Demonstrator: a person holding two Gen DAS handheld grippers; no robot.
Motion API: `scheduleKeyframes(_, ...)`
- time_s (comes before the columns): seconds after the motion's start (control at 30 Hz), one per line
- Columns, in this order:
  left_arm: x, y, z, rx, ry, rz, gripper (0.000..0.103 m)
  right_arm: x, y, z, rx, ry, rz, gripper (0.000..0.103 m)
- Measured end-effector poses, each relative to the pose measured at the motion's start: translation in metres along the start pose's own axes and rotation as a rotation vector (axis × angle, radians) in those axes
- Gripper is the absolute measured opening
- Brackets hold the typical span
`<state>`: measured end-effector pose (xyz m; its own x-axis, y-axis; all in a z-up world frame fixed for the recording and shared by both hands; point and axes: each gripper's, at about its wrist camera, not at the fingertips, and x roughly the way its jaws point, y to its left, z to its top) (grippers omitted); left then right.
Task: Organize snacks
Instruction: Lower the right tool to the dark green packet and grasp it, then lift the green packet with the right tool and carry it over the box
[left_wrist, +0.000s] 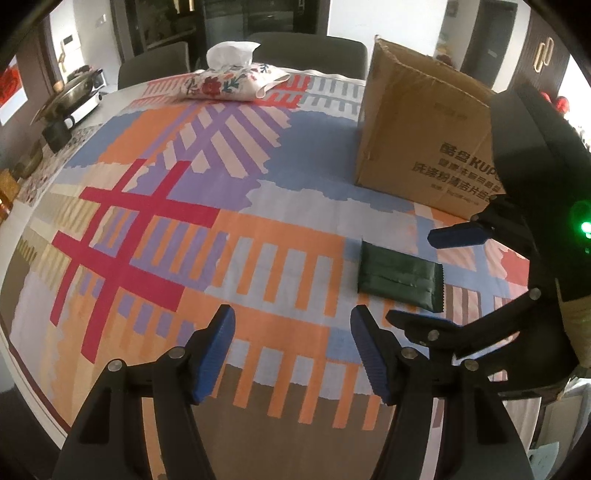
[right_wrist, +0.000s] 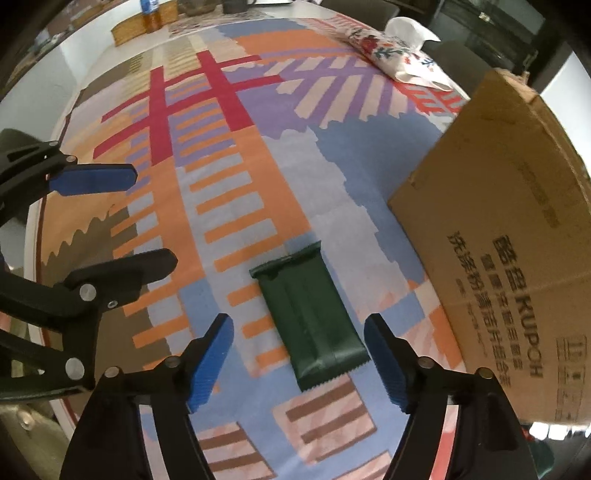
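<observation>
A dark green snack packet (right_wrist: 310, 317) lies flat on the patterned tablecloth; it also shows in the left wrist view (left_wrist: 399, 275). My right gripper (right_wrist: 299, 362) is open and empty, its blue pads on either side of the packet's near end, just above it. In the left wrist view my right gripper (left_wrist: 439, 280) stands open around the packet's right end. My left gripper (left_wrist: 291, 354) is open and empty, to the left of the packet; it shows in the right wrist view (right_wrist: 122, 218). A brown cardboard box (left_wrist: 424, 129) stands right of the packet, also in the right wrist view (right_wrist: 509, 251).
A floral tissue pouch (left_wrist: 229, 83) lies at the far side of the table (left_wrist: 92, 114). A pan and stove (left_wrist: 77, 92) and a dark mug (left_wrist: 55, 133) stand at the far left. Chairs (left_wrist: 306, 48) are behind the table. A bottle (right_wrist: 149, 14) stands at the far end.
</observation>
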<state>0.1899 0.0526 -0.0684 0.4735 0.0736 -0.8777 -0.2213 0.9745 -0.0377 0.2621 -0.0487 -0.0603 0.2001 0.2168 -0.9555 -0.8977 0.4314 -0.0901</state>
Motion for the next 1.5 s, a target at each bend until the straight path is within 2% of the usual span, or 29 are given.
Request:
scheduleKeyframes(0.37, 0.017, 0.004, -0.003, -0.027, 0.043, 0.015, 0.065, 0.027, -0.017, 0.009, 0.044, 0.018, 0.031, 0.075)
scheduleKeyframes(0.57, 0.022, 0.006, -0.002, -0.034, 0.052, 0.015, 0.065, 0.033, -0.024, 0.009, 0.111, 0.005, 0.068, 0.075)
scheduleKeyframes(0.67, 0.023, 0.007, -0.002, -0.036, 0.051, 0.019, 0.065, 0.035, -0.026, 0.007, 0.141, 0.001, 0.078, 0.07)
scheduleKeyframes(0.73, 0.023, 0.008, -0.002, -0.039, 0.051, 0.017, 0.065, 0.033, -0.028, 0.005, 0.163, -0.015, 0.074, 0.055)
scheduleKeyframes(0.83, 0.023, 0.008, -0.002, -0.037, 0.05, 0.014, 0.065, 0.029, -0.033, 0.0, 0.216, -0.022, 0.096, 0.05)
scheduleKeyframes(0.97, 0.021, 0.007, -0.002, -0.024, 0.034, 0.018, 0.065, 0.023, -0.029, -0.008, 0.261, -0.044, 0.076, 0.049)
scheduleKeyframes(1.23, 0.008, 0.001, -0.001, 0.008, -0.014, 0.009, 0.065, -0.007, -0.03, -0.03, 0.403, -0.142, 0.064, 0.049)
scheduleKeyframes(1.5, -0.025, -0.006, 0.009, 0.048, -0.1, -0.043, 0.065, -0.049, -0.026, -0.048, 0.513, -0.24, 0.001, 0.049)
